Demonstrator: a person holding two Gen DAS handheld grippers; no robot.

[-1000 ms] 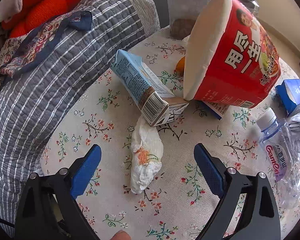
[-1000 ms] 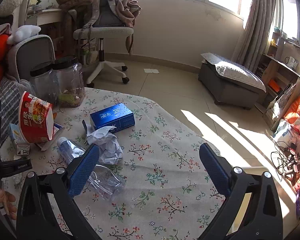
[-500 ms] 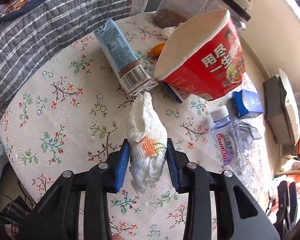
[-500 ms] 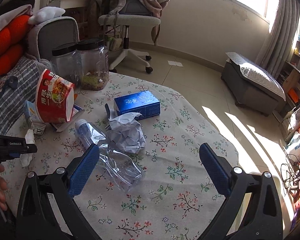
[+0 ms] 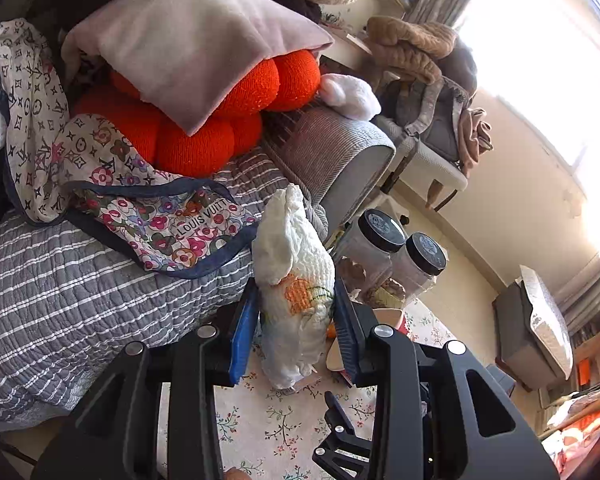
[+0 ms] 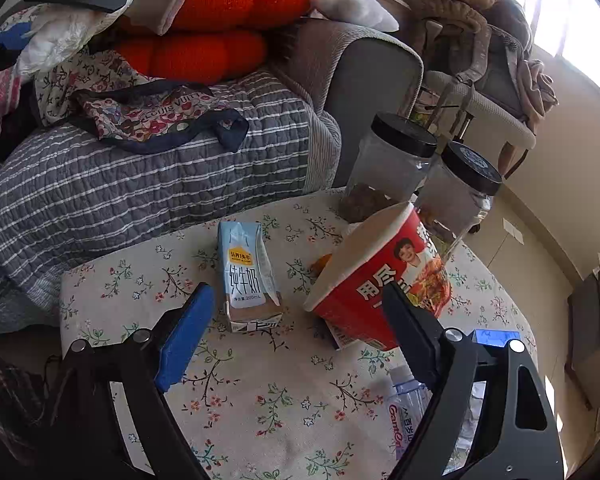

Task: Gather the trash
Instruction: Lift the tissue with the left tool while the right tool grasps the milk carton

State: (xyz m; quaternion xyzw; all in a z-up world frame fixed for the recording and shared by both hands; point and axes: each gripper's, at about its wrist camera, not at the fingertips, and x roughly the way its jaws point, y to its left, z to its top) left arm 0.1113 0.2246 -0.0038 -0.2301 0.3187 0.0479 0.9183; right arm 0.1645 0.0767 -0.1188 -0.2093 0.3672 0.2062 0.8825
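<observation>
My left gripper [image 5: 296, 312] is shut on a crumpled white tissue [image 5: 296, 276] with an orange stain, held up in the air above the floral table. The same tissue [image 6: 60, 32] shows at the upper left of the right wrist view. My right gripper [image 6: 300, 304] hangs over the table with its jaws closing and nothing between them. Just beyond its fingers lie a pale blue milk carton [image 6: 246, 276] and a tipped red noodle cup [image 6: 376, 288]. A clear plastic bottle [image 6: 408, 408] lies near the right finger.
Two black-lidded jars [image 6: 392, 168] stand at the table's far edge. A blue box [image 6: 496, 338] peeks out behind the right finger. A striped quilt [image 6: 120, 196], a floral bag [image 6: 156, 112] and orange cushions [image 6: 216, 24] cover the sofa to the left.
The left gripper closed on the tissue and lifted it off the table. The right gripper swung left, from the bottle and crumpled paper to the carton and noodle cup, and its jaws narrowed.
</observation>
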